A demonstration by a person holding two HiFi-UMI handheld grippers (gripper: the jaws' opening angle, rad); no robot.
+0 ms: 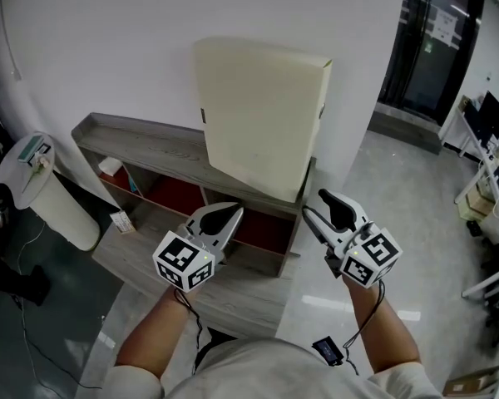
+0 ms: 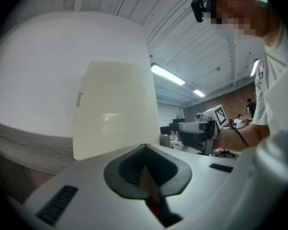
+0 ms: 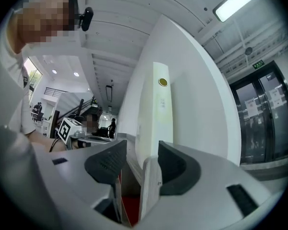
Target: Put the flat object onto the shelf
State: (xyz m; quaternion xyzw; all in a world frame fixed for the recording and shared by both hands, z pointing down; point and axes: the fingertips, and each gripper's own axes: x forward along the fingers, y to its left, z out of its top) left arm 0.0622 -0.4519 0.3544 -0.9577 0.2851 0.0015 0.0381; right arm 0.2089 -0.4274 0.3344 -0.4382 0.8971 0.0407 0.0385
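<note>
The flat cream panel (image 1: 258,115) stands on end on top of the shelf (image 1: 141,144), just ahead of and above both tools. The right tool (image 1: 314,204), jaws apart and empty, lines up with its narrow upright edge. The left tool (image 1: 233,212), clenched on nothing, faces its broad side.

White left tongs (image 1: 231,213), right tongs (image 1: 318,206); black-white marker cubes (image 1: 183,261); white sleeves (image 1: 137,382).
</note>
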